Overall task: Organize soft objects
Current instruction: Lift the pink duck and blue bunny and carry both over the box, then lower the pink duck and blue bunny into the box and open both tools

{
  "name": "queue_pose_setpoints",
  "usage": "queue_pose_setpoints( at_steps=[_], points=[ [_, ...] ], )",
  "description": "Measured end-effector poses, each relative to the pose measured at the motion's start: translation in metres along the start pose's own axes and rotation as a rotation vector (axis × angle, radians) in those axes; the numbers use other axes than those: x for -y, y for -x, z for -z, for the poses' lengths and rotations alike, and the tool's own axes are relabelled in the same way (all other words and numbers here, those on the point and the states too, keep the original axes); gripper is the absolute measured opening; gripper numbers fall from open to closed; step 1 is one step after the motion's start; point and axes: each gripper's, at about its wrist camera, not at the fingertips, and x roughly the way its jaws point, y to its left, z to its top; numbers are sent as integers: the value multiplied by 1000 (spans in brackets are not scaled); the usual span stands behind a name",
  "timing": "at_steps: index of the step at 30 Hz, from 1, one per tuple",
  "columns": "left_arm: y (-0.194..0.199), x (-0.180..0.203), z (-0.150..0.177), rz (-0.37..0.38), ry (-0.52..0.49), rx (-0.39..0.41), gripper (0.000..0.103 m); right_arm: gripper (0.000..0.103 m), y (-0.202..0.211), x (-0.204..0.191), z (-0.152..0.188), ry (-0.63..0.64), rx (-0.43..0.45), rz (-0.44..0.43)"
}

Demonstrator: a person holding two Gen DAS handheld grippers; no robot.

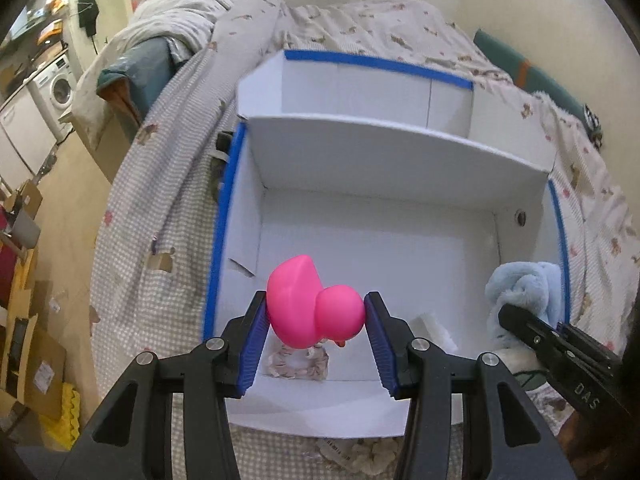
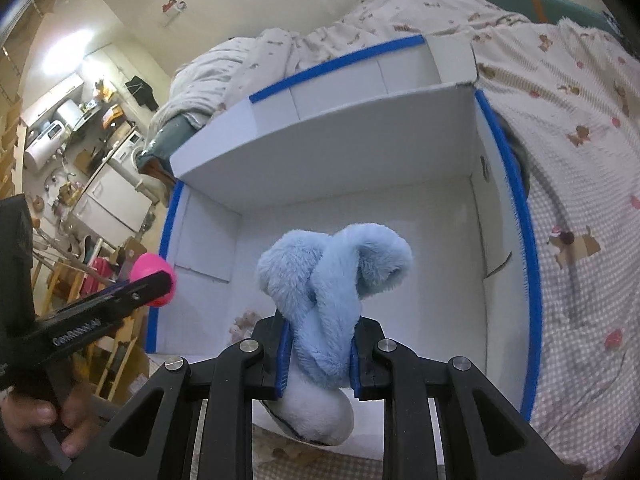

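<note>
Pink rubber duck [image 1: 310, 306] sits clamped between the left gripper's [image 1: 316, 322] blue pads, above the blue-edged white cardboard box [image 1: 400, 168] on the bed. Only the right wrist view shows the right gripper [image 2: 320, 354] pinching a fluffy light-blue plush toy [image 2: 332, 284] over the box's open floor.

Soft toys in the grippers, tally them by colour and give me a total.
Pink: 1, the rubber duck in the left hand-held gripper
Light blue: 1, the plush toy in the right hand-held gripper
Total: 2
</note>
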Motion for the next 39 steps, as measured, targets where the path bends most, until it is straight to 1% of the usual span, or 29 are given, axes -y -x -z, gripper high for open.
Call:
queue_pose_setpoints(
  at_steps=[10, 16, 20, 26, 31, 34, 35, 36, 37, 39],
  points=[
    [-35, 17, 6, -60, -46, -52, 44, 25, -28, 5, 5, -31, -86, 25],
    [-44, 19, 10, -67, -46, -61, 44, 25, -36, 4, 7, -47, -116, 32],
    [-48, 22, 13, -75, -58, -72, 44, 25, -39, 4, 5, -58, -123, 43],
    [-52, 24, 18, -70, -55, -97, 44, 25, -38, 4, 3, -63, -107, 66],
    [-51, 25, 21, -76, -57, -99, 44, 25, -37, 1, 3, -59, -99, 57],
    [-49, 25, 22, -74, -63, -101, 45, 27, -36, 2, 3, -63, -100, 55],
    [-48, 25, 22, -74, -63, -98, 45, 29, -36, 3, 3, -61, -100, 58],
    [-46, 24, 22, -77, -62, -93, 49, 30, -36, 2, 3, -60, -99, 62],
    [-46, 23, 22, -81, -60, -89, 55, 31, -36, 2, 3, -60, -97, 64],
    [-43, 22, 21, -85, -54, -80, 60, 35, -33, 3, 3, -58, -88, 64]
  ],
)
